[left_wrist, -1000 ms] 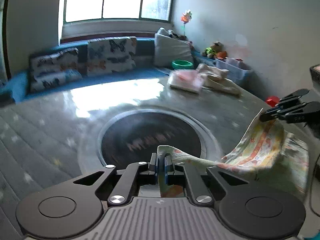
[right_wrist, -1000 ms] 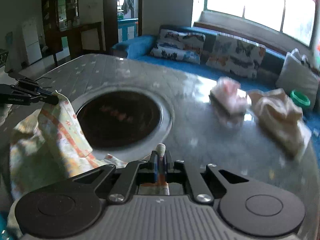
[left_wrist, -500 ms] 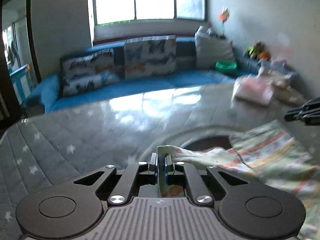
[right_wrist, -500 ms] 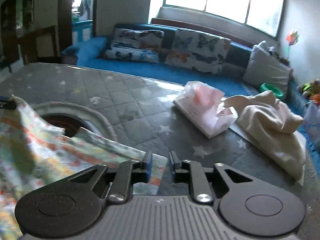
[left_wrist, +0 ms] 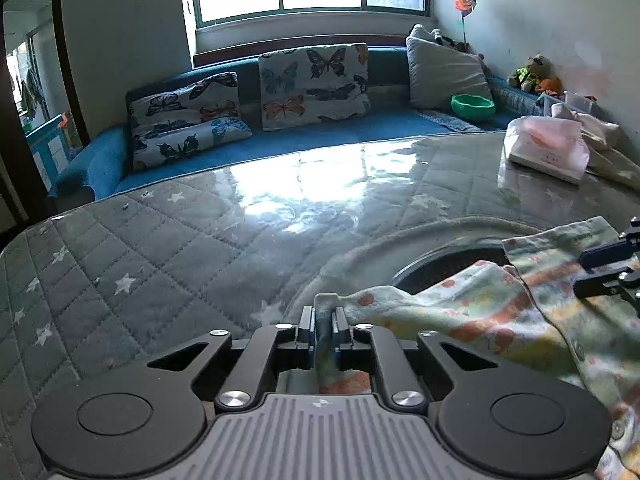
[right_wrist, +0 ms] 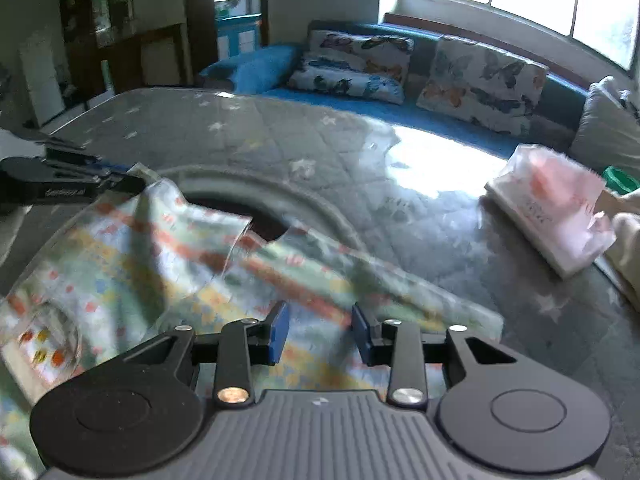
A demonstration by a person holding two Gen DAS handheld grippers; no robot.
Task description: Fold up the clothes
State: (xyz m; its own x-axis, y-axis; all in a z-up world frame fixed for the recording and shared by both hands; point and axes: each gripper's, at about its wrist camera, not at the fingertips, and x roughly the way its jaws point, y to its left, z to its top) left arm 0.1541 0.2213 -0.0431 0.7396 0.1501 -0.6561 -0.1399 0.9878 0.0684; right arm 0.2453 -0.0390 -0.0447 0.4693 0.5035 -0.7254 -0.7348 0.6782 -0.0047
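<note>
A pale green printed garment (left_wrist: 472, 320) with orange, yellow and red patterning lies spread over the grey quilted tabletop (left_wrist: 168, 264) with white stars, partly covering the dark round inset (left_wrist: 448, 264) at its middle. In the left wrist view, the left gripper (left_wrist: 323, 330) has a bunched corner of the cloth standing up between its blue-padded jaws; these have just been opening a little, yet they stand very narrow and the fabric fills the gap, so the pads appear to press on it. From that corner the cloth runs off to the right, where the black fingers of the right gripper (left_wrist: 600, 272) show at the picture's edge, over the garment.

In the right wrist view, the right gripper (right_wrist: 319, 330) points down over the spread garment (right_wrist: 160, 272). Its jaws have just been opening and now stand moderately apart; the cloth lies flat beneath the gap and neither blue pad (right_wrist: 278, 330) touches it. At the left of that view the left gripper (right_wrist: 132, 184) meets the raised far corner of the fabric.

Further along the tabletop, well apart from the garment, lies a pink and white plastic packet (right_wrist: 556, 208), with a cream-coloured cloth (left_wrist: 604, 148) just beside it. Behind the tabletop runs a blue sofa (left_wrist: 280, 136) with butterfly-print cushions (left_wrist: 316, 80), a grey cushion (left_wrist: 444, 72) and a green bowl (left_wrist: 473, 106).
</note>
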